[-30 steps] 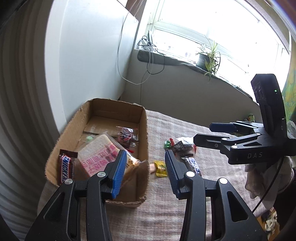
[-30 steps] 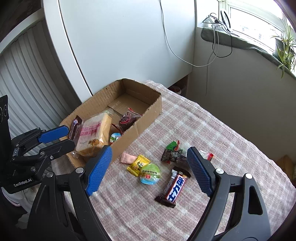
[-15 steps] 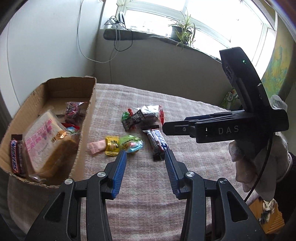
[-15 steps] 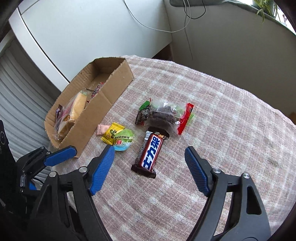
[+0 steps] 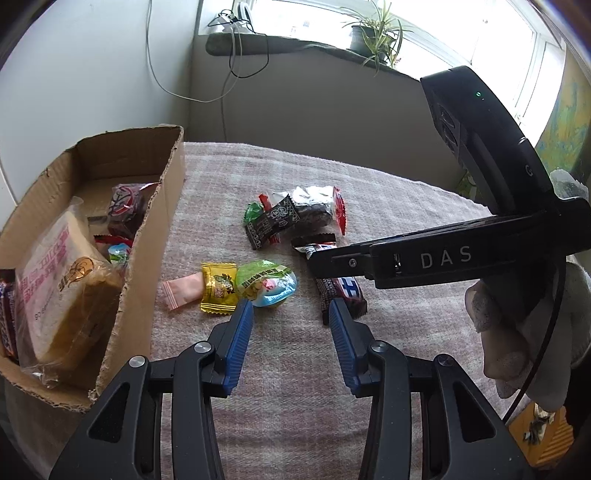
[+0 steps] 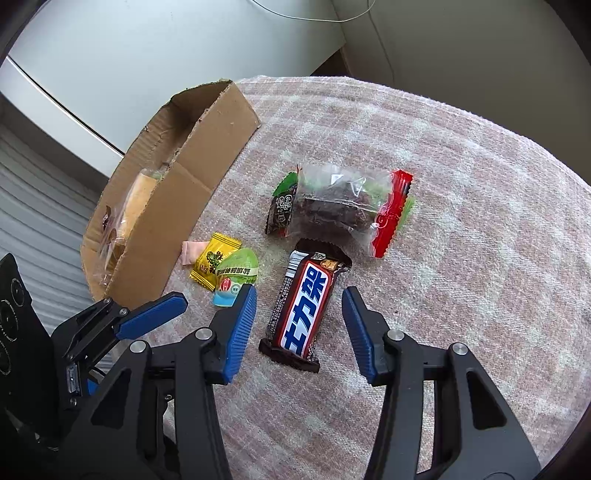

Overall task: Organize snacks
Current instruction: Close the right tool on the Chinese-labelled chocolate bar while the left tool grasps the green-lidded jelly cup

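A Snickers bar lies on the plaid cloth, between the fingers of my open right gripper, which straddles its near half without touching. Beside it lie a green jelly cup, a yellow candy, a pink candy, a small black packet and a clear bag of dark snack. My left gripper is open and empty, just short of the jelly cup. The cardboard box on the left holds bread and other snacks.
The right gripper's body crosses the left wrist view above the Snickers bar. A white wall and cables stand behind the box. A windowsill with a plant is at the back. The table edge drops off at the right.
Both grippers have swung away from the box toward the loose snacks. The right gripper has come down and closer, so its fingers now straddle the Snickers bar.
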A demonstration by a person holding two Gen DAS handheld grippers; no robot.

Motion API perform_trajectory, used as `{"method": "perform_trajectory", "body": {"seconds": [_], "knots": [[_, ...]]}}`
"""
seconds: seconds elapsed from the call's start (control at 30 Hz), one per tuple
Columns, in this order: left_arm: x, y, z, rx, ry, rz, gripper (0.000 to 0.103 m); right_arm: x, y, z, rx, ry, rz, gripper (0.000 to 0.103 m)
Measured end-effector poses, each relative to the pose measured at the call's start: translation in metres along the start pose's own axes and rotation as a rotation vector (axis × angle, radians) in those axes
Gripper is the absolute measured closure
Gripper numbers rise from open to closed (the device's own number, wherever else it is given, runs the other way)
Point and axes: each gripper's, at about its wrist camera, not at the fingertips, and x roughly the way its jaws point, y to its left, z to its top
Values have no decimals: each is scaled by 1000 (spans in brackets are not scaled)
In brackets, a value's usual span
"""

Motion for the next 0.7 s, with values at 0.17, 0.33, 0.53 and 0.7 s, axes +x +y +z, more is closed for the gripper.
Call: {"method": "perform_trajectory", "body": {"seconds": [0.17, 0.33, 0.53, 0.7], "knots": [[11, 0, 3, 4, 19, 1, 65, 10, 0, 3, -14, 24, -9, 60], [20, 1, 5, -1, 33, 6, 65, 13, -3, 4, -35, 34, -16, 66], [31, 5, 8, -7, 40, 30, 65, 8, -12, 3, -44, 33, -36, 71], [40, 4, 10, -1, 52, 57, 65, 5, -16, 1, -48, 31, -31, 72]]}}
